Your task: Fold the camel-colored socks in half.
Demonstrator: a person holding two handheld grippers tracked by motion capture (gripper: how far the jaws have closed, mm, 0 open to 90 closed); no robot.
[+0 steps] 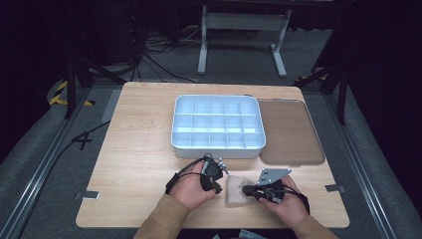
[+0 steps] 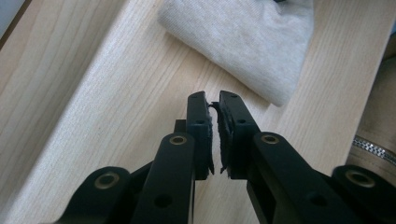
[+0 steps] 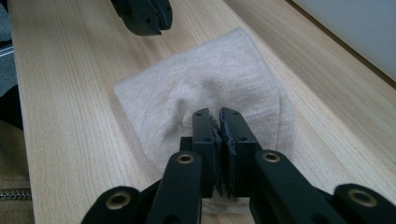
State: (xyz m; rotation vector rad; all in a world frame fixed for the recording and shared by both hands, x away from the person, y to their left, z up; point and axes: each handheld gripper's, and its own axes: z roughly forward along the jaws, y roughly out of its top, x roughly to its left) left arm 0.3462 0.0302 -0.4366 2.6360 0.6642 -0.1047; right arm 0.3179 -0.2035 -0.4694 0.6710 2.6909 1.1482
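Observation:
A folded beige cloth (image 1: 235,193) (image 2: 247,42) (image 3: 210,79) lies on the wooden table near its front edge, between my two grippers. My right gripper (image 1: 246,189) (image 3: 215,114) sits over the cloth's near part. Its jaws are shut, and a small pucker of fabric is drawn up to their tips. My left gripper (image 1: 217,189) (image 2: 213,100) hovers over bare wood just left of the cloth, shut with nothing between its jaws. In the right gripper view, the left gripper (image 3: 144,16) shows beyond the cloth's far corner.
A white divided tray (image 1: 217,149) with several empty compartments stands at the table's middle. A flat brown lid (image 1: 288,129) lies right of it. Bare wood stretches to the left of my hands. Cables and a table frame are on the floor behind.

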